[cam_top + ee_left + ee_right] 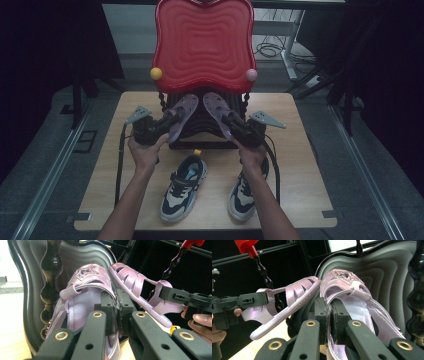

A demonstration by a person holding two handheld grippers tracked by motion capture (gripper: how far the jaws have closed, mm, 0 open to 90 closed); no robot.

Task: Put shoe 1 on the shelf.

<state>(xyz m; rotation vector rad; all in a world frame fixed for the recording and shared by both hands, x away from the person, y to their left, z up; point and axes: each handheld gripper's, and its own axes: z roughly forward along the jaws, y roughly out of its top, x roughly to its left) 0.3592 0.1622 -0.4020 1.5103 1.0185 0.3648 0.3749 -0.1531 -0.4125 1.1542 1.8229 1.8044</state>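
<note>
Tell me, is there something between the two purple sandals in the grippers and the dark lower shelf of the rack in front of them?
Nothing visible stands between. The left gripper holds the left sandal and the right gripper holds the right sandal, toes toward the dark shelf, under the red tray. The two sneakers lie nearer the person.

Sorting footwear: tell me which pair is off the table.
The purple sandals, one clamped in each gripper, are raised; the navy-and-white sneakers lie on the table.
</note>
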